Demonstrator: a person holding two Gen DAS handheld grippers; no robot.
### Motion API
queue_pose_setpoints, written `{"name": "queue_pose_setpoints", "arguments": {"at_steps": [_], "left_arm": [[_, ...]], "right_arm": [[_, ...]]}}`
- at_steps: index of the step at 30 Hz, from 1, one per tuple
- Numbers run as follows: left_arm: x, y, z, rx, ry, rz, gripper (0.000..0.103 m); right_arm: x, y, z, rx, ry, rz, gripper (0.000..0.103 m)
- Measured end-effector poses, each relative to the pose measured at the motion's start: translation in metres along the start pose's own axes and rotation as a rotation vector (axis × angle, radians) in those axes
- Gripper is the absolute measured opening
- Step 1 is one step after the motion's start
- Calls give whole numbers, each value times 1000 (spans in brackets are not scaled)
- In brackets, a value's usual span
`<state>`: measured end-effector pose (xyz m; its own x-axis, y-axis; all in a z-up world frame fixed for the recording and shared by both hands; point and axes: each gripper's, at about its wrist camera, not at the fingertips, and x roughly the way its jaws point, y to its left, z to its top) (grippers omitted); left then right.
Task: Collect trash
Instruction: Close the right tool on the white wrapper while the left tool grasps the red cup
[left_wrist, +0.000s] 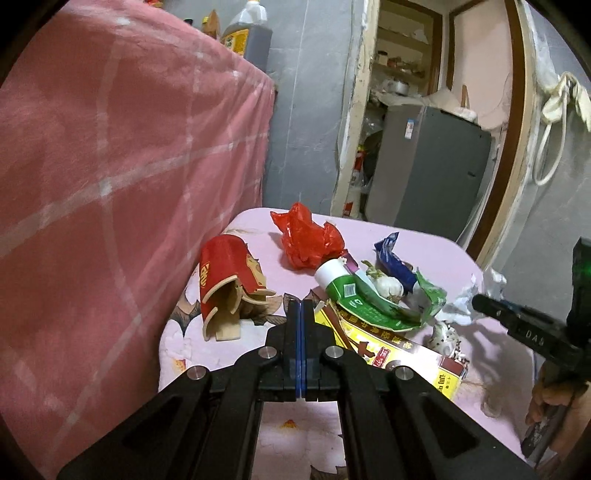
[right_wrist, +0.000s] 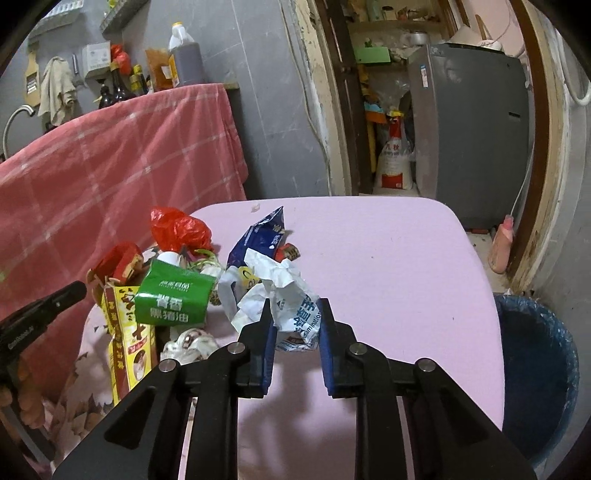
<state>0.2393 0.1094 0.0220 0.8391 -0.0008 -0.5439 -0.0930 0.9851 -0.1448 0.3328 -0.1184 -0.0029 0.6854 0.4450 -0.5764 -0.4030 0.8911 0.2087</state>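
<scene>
Trash pile (right_wrist: 207, 288) sat on my pink surface (right_wrist: 388, 266), clustered around the green carton (right_wrist: 173, 299). Red bag (right_wrist: 177, 229) lay behind the carton, yellow box (right_wrist: 129, 332) just left of it, blue wrapper (right_wrist: 262, 236) to its right. My right tongs (right_wrist: 297, 321) were clamped on crumpled white paper (right_wrist: 291, 302), right of the carton. My left tongs (left_wrist: 300, 314) were fully closed, nothing between them, near the torn red cup (left_wrist: 229, 284). Blue-lined bin (right_wrist: 535, 362) stood on the floor, far right of the carton.
</scene>
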Motion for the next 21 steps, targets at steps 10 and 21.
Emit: {"name": "queue_pose_setpoints", "arguments": {"at_steps": [10,21], "left_arm": [[-10,26,0,-72,-39,53,49],[41,31,2,-28,135,50,49]], "right_arm": [[-1,3,-1,-10,-3,22,19],[4,4,3,-12,-6,26,19]]}}
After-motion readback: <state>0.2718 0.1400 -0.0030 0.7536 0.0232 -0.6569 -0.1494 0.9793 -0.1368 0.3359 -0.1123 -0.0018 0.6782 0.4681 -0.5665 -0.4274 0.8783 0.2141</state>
